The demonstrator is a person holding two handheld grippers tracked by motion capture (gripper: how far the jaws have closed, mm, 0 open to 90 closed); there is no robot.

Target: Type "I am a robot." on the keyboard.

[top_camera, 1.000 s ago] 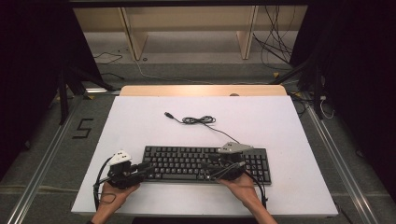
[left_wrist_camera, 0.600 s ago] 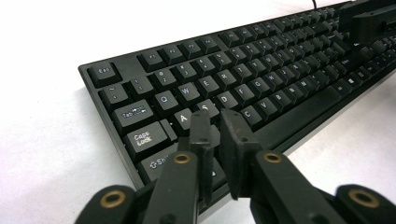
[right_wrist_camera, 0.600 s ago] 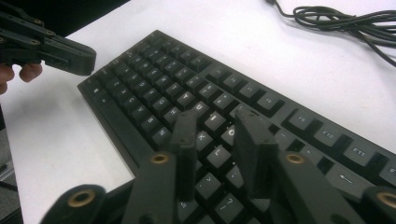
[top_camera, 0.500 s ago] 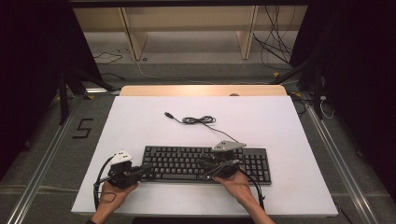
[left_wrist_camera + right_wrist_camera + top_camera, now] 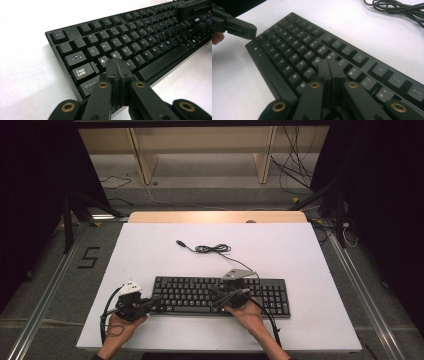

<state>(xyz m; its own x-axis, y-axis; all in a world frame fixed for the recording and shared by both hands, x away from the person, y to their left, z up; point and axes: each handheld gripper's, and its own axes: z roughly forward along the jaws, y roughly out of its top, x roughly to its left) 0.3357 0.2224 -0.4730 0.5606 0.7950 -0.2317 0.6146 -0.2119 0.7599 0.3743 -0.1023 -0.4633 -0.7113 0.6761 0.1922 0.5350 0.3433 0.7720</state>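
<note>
A black keyboard (image 5: 200,289) lies flat near the table's front edge, and its thin black cable (image 5: 212,249) coils on the white top behind it. My left gripper (image 5: 156,300) is shut with nothing in it. Its tips (image 5: 117,67) hover at the keyboard's left end, over the A, S and Z keys (image 5: 103,60). My right gripper (image 5: 216,295) is also shut and holds nothing. It points left, with its tips (image 5: 329,65) low over the middle letter keys (image 5: 308,72). I cannot tell whether either tip touches a key.
The white table top (image 5: 300,250) has bare room behind and to both sides of the keyboard. A wooden strip (image 5: 215,216) runs along the far edge. Shelving and loose cables (image 5: 295,175) lie on the floor beyond the table.
My right gripper has slid a little to the left along the keyboard, toward its middle. The left gripper and the keyboard have stayed where they were.
</note>
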